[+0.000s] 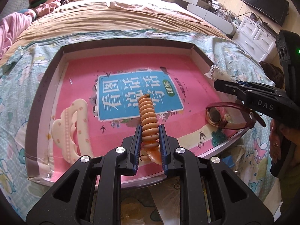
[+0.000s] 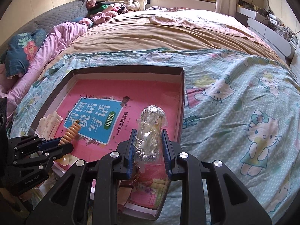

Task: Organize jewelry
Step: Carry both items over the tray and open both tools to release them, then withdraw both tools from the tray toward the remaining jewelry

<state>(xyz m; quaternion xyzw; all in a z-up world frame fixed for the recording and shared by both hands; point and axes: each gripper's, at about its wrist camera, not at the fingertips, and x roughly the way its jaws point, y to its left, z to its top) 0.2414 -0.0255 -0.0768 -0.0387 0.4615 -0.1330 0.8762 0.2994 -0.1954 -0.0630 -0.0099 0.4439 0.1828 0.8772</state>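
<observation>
progress: midway | your left hand-held gripper (image 1: 150,136) pinches the orange bead bracelet (image 1: 148,116) over the tray (image 1: 45,82) | your right hand-held gripper (image 2: 148,140) clamps the bagged silver bracelet (image 2: 150,129) at the tray's right side | neither set down; hair clip (image 1: 69,123), watch (image 1: 215,115) already in the tray

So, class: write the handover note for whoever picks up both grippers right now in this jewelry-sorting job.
Left gripper: shut on the orange bead bracelet, held above the tray.
Right gripper: jaws either side of the bagged silver bracelet; whether they grip it is unclear.
In the tray: cream hair clip at its left, watch at its right, near the right gripper.
Done: both bracelets are over the tray.
Left: probably set each down in its own spot, then release.
</observation>
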